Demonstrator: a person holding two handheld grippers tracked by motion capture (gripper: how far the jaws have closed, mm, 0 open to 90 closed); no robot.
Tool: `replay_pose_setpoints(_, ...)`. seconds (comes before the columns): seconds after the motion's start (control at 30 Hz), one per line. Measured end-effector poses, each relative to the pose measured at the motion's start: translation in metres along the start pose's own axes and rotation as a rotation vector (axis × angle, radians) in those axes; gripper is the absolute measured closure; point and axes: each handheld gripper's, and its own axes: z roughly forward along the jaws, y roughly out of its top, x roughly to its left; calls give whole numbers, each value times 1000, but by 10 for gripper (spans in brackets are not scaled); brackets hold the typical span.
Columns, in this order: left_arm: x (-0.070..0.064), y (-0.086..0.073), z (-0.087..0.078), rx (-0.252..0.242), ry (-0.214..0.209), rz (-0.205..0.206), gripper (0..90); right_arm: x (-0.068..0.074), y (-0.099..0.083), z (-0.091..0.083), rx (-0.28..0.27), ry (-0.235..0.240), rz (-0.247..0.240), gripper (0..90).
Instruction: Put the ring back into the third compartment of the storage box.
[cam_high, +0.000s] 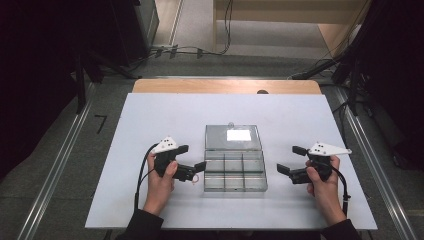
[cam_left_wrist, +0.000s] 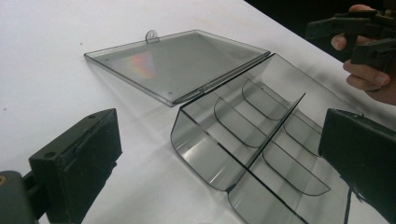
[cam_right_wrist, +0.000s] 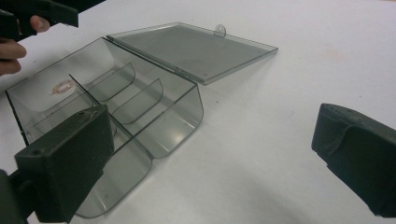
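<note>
A clear smoky plastic box (cam_high: 235, 172) with several compartments lies open mid-table, its lid (cam_high: 233, 136) flat on the table behind it. My left gripper (cam_high: 194, 156) hovers just left of the box, jaws open with nothing between them. My right gripper (cam_high: 288, 158) is a short way right of the box, also open and holding nothing. The left gripper view looks across the box (cam_left_wrist: 243, 135) and lid (cam_left_wrist: 182, 63) to the right gripper (cam_left_wrist: 359, 35). In the right gripper view, a small pinkish item (cam_right_wrist: 62, 87) shows through the box (cam_right_wrist: 140, 102); I cannot tell whether it is inside.
The white board (cam_high: 150, 120) leaves open room on every side of the box. A wooden table edge (cam_high: 225, 86) runs behind it. Cables (cam_high: 195, 50) lie on the floor beyond, and metal rails (cam_high: 60, 160) run along both sides.
</note>
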Motion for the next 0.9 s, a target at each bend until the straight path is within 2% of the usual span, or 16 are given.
replay_pose_setpoints(0.2,-1,-8,-5,12,25,-2,5,-2,-11,-10,-16,-6,6,0)
replay_pose_setpoints(0.4,0,-16,-12,32,64,-15,86,-1,-17,-20,-10,-8,-13,0)
replay_pose_setpoints(0.53,1,-21,-15,46,68,-16,168,-1,-23,-24,-3,-16,-8,0)
replay_pose_setpoints(0.63,0,-25,-17,67,75,-11,264,-2,-27,-27,1,-27,-8,0)
replay_pose_setpoints(0.73,0,-27,-19,69,70,-19,402,-3,-29,-31,-2,-38,-5,0)
replay_pose_setpoints(0.9,-1,-31,-18,92,71,-21,544,-6,-34,-37,-9,-47,3,0)
